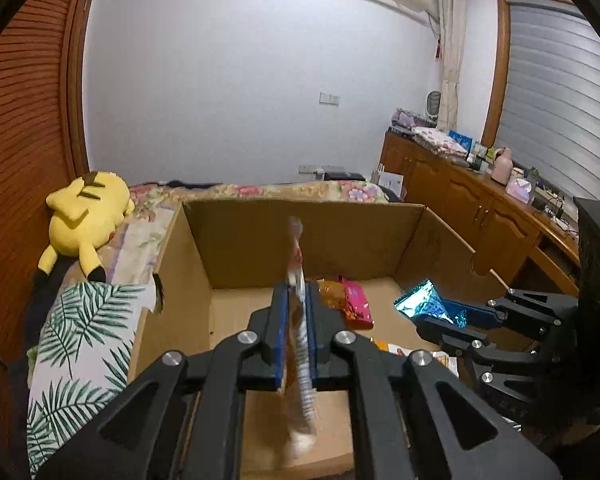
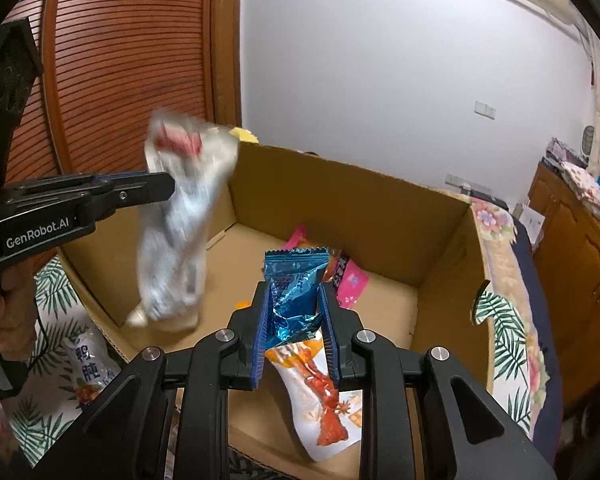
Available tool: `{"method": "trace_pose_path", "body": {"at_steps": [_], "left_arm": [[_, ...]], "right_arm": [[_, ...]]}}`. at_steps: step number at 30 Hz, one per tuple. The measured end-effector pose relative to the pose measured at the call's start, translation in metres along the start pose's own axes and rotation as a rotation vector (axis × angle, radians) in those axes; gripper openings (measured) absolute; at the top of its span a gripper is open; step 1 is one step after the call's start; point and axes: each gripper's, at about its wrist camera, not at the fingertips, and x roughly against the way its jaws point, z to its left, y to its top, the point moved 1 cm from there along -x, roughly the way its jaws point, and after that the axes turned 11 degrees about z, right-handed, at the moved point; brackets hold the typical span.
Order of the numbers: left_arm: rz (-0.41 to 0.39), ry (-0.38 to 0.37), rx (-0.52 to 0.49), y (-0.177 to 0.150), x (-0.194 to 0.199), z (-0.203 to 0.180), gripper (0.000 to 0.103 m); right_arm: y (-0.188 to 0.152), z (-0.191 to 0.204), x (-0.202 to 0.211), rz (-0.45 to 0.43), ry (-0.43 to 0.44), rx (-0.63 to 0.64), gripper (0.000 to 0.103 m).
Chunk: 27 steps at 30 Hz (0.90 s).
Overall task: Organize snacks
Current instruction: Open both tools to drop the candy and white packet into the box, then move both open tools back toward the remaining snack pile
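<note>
Clearly, both grippers carry snacks over the open cardboard box (image 2: pixel 340 192). The left gripper (image 1: pixel 298 312) is clamped on a long white snack pouch (image 2: pixel 180 216), which hangs blurred above the box's near-left corner; its top shows a red-pink patch, its body grey-white print, and it is seen edge-on between the blue pads (image 1: pixel 282 328) in the left wrist view. The right gripper (image 2: pixel 296 320) pinches a crinkled shiny blue foil packet (image 2: pixel 294 280) with a zigzag-cut top edge, held just ahead of its fingers above the box floor. Directly beneath that gripper lies a white and orange pouch (image 2: pixel 320 392) printed with a red meat picture. Beyond the blue packet, on the box floor, rest a pink packet (image 2: pixel 352 280) and an orange one (image 1: pixel 332 294), touching each other. Outside the box, left of the left gripper, a white pouch with blue characters (image 2: pixel 88 368) lies on the leaf-print bedding (image 1: pixel 84 328). A yellow Pikachu plush (image 1: pixel 86 220) lies farther off.
</note>
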Motion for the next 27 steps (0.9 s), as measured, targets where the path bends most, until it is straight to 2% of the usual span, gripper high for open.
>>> {"method": "trace_pose_path", "body": {"at_steps": [5, 6, 10, 19, 24, 27], "left_arm": [[-0.002, -0.010, 0.019, -0.002, 0.005, 0.002, 0.010], [-0.002, -0.006, 0.018, -0.003, 0.006, 0.002, 0.011], [-0.009, -0.005, 0.012, -0.004, 0.015, 0.002, 0.015], [-0.043, -0.001, -0.012, -0.015, 0.058, 0.002, 0.019], [-0.067, 0.011, -0.040, -0.031, 0.091, 0.003, 0.024], [-0.054, 0.014, -0.061, -0.043, 0.101, 0.001, 0.026]], "right_arm": [[0.001, -0.004, 0.000, 0.007, 0.015, -0.022, 0.027], [0.001, -0.004, 0.001, 0.008, 0.017, -0.024, 0.032], [-0.001, -0.003, 0.002, 0.008, 0.028, -0.030, 0.037], [-0.009, 0.011, 0.034, -0.035, 0.021, -0.033, 0.038], [-0.030, 0.021, 0.063, -0.065, 0.025, -0.043, 0.040], [-0.046, 0.026, 0.072, -0.056, 0.027, -0.058, 0.041]]}}
